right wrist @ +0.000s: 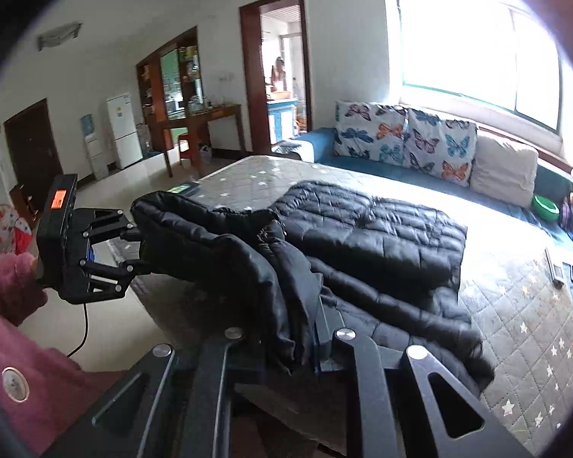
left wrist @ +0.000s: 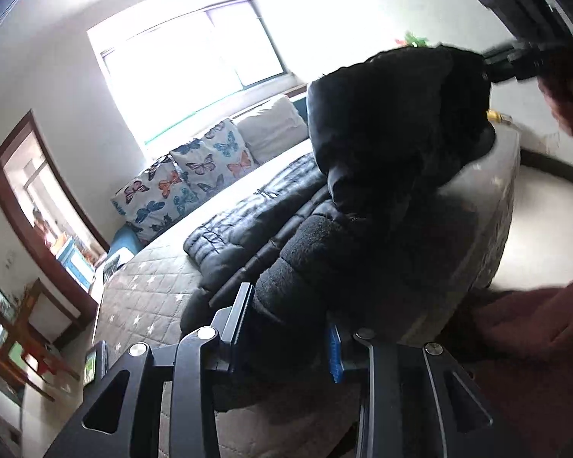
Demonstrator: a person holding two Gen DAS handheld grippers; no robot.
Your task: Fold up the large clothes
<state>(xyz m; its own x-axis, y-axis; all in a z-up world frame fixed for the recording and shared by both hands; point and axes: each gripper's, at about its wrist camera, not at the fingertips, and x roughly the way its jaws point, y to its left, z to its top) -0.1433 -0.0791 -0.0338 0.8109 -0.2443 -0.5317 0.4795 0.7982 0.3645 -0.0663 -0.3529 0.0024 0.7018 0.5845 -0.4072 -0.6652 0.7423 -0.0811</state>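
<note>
Jacket [right wrist: 363,236] edge stretched between our grippers, left gripper [right wrist: 141,250] and right gripper [right wrist: 317,339] fingers both clamped on it; body lies ahead on bed [right wrist: 515,305].

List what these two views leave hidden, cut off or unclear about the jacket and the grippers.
- Left gripper pads, left view: buried in jacket fabric.
- Right gripper pads, right view: covered by the bunched edge it clamps.
- Jacket's underside and near hem, both views: hidden by its own folds.
- Person in the doorway, right view: too small to make out.
</note>
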